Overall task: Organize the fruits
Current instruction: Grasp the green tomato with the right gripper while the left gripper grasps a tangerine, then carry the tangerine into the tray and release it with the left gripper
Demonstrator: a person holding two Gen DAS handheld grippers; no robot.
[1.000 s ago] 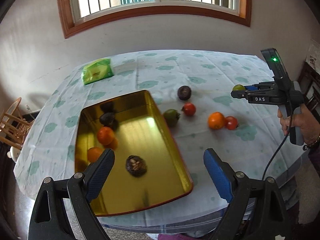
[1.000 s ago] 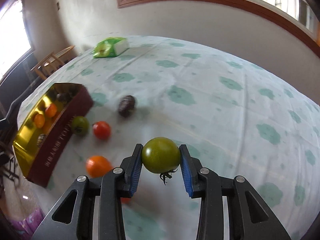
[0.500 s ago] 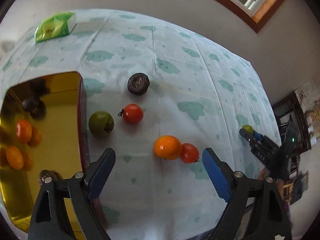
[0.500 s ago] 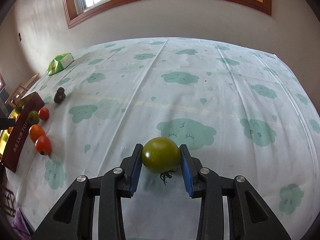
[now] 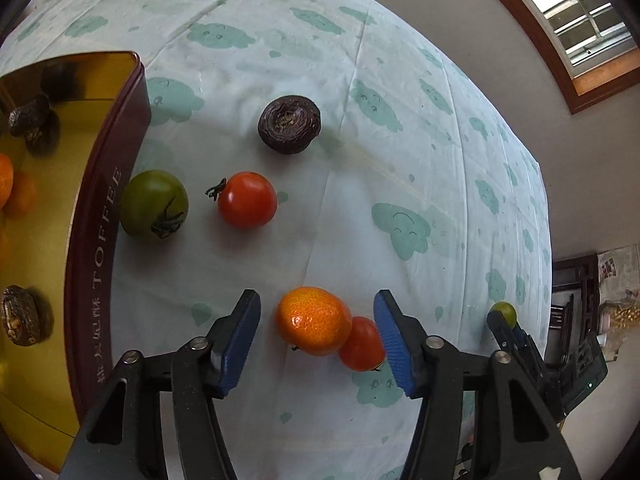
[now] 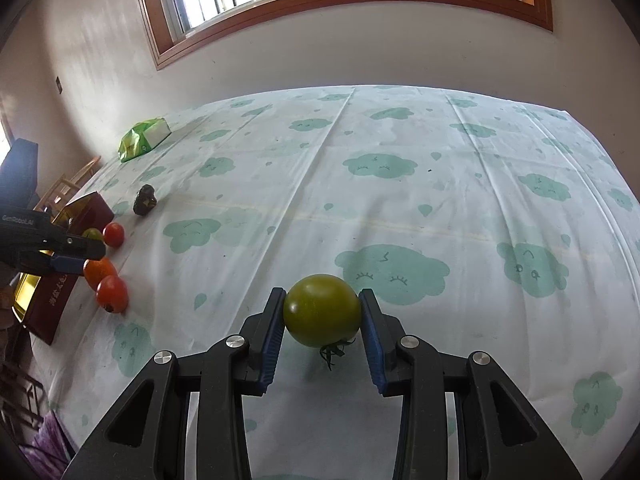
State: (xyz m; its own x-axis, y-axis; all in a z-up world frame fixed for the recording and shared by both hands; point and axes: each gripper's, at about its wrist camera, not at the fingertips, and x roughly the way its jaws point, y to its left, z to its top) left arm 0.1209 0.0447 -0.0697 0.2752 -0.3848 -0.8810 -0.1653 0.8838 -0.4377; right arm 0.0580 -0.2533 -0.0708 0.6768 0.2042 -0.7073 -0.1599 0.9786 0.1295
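The orange [image 5: 313, 320] lies on the cloud-print tablecloth [image 5: 400, 152] between the two blue pads of my left gripper [image 5: 316, 336], whose jaws stand wide apart around it and touch nothing that I can make out. A small red tomato [image 5: 362, 345] sits pressed against the orange's right side, so both fruits fall inside the gap. Further out on the cloth are a second red tomato [image 5: 247, 199], a green tomato [image 5: 154, 204] just beside the wall of the gold tin [image 5: 100, 216], and a dark wrinkled fruit [image 5: 289, 123] beyond them. Inside the tin I see two oranges at its left edge and some dark fruits already placed.

My right gripper [image 6: 322, 314] is clamped on another green tomato [image 6: 322, 310], held low over the cloth well away from the tin; whether it rests on the cloth I cannot tell.

I judge the step in hand to be the pick of the orange with my left side, with several fruits not yet sorted. The next move calls for lowering and closing on the orange alone. The risk is that the right pad catches the red tomato and squeezes both together, so I would shift the jaws a little to the left first, or nudge the pair apart, then carry the orange across to the tin
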